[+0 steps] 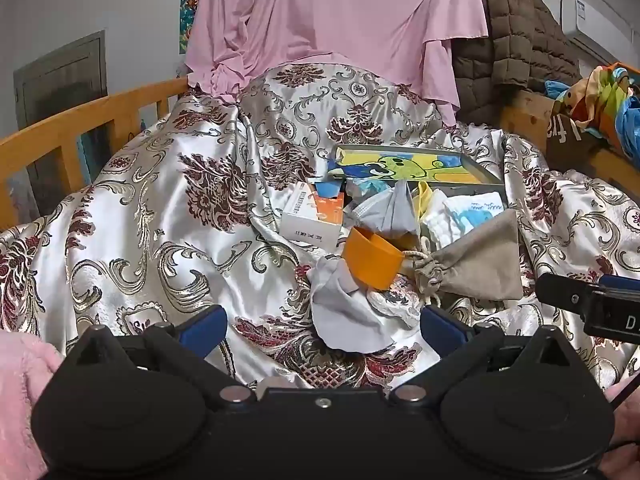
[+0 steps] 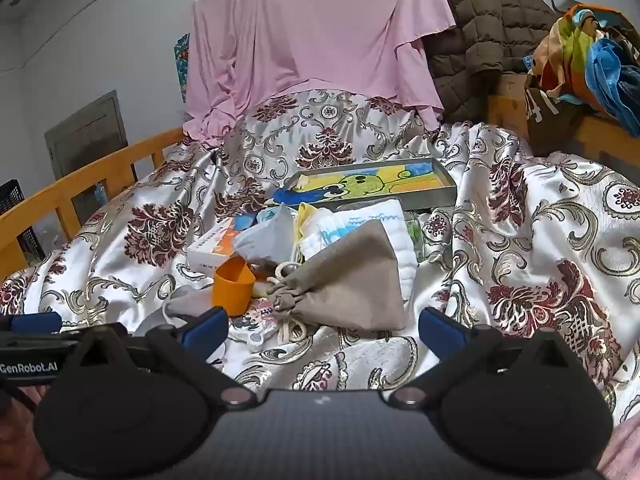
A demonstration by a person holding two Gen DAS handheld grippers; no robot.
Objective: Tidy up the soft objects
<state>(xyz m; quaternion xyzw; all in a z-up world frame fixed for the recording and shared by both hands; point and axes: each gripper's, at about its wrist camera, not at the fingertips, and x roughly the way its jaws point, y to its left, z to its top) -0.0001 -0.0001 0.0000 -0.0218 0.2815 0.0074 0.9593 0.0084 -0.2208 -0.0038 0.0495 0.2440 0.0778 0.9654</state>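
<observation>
A heap of small things lies mid-bed on a shiny floral bedspread (image 1: 160, 208). A grey drawstring pouch (image 1: 476, 262) (image 2: 352, 280) lies beside an orange cup (image 1: 372, 258) (image 2: 233, 284) tipped on its side. A grey cloth (image 1: 344, 312) lies crumpled nearest me. Behind them are a face mask (image 1: 384, 210) (image 2: 268, 236), folded white cloths (image 1: 468, 212) (image 2: 360, 216) and a white-orange box (image 1: 314, 216) (image 2: 212, 250). My left gripper (image 1: 322, 330) hangs open just short of the grey cloth. My right gripper (image 2: 322, 330) is open too, just short of the pouch, nothing between its fingers.
A grey tray (image 1: 416, 164) (image 2: 376, 182) with a cartoon picture sits behind the heap. Pink fabric (image 1: 332, 20) and a brown quilted coat (image 1: 516, 40) hang at the back. A wooden bed rail (image 1: 80, 124) runs along the left; colourful bags (image 2: 592, 60) crowd the right.
</observation>
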